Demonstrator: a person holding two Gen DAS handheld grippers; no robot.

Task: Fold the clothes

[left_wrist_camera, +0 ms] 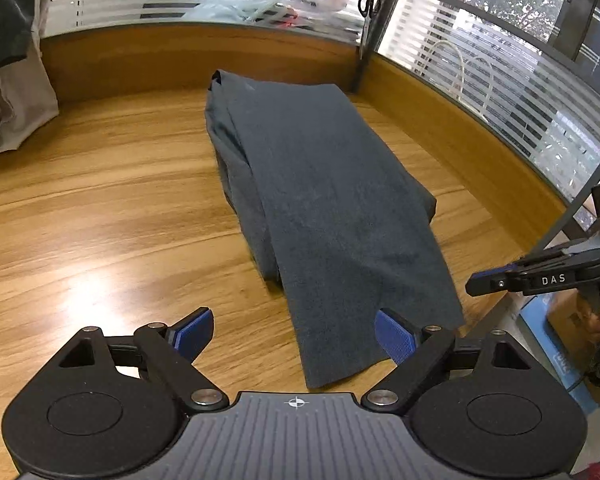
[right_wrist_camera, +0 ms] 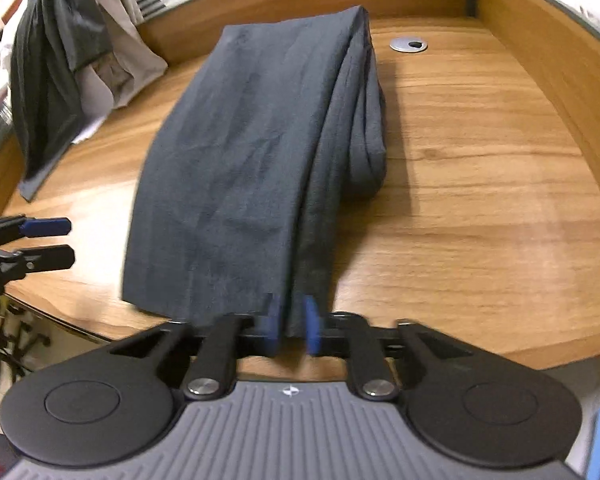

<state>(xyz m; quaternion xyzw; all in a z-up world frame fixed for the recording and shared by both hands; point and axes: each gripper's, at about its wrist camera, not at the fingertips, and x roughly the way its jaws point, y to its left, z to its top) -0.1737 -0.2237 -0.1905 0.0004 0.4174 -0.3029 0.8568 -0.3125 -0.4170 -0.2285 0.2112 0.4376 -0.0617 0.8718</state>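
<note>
Fingers [left_wrist_camera: 393, 340] of the left gripper [left_wrist_camera: 294, 334] stand wide; the right gripper [right_wrist_camera: 292, 330] narrowly brackets the dark grey folded cloth garment's [right_wrist_camera: 236, 152] near hem, apparently unpinched. Next: pinch both corners, fold away.

Right gripper [right_wrist_camera: 291, 329] straddles the near edge of dark folded trousers [right_wrist_camera: 236, 168].

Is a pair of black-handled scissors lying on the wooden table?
No, the black-handled scissors hang on the dark partition post behind the wooden table.

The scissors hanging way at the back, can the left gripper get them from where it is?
Probably not yet. The left gripper sits at the table's near edge, and the scissors hang on the partition beyond the folded dark cloth. Nothing blocks the way; they just look far.
</note>
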